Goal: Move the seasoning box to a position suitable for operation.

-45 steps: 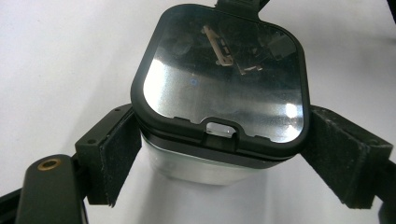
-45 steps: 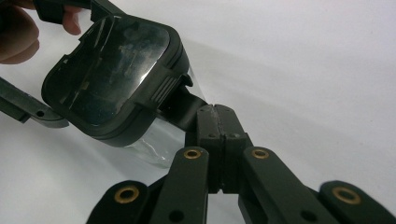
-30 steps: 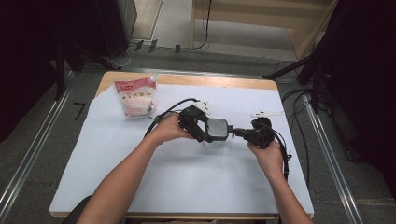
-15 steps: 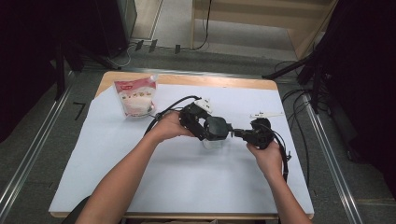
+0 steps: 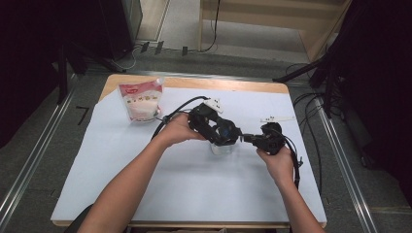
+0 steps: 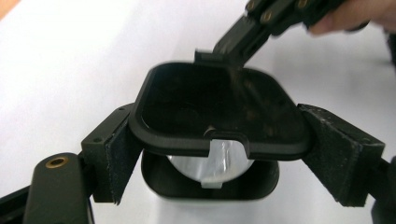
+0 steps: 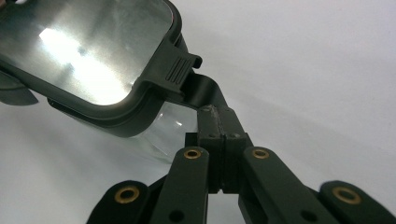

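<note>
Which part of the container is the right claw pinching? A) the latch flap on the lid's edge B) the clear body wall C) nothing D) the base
A: in the right gripper view the right claw is shut on the latch flap hanging from the lid.

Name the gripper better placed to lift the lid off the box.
Left. The left gripper clamps the lid by both sides and has it tilted up over the box. The right gripper, shut, only meets the latch at one edge.
</note>
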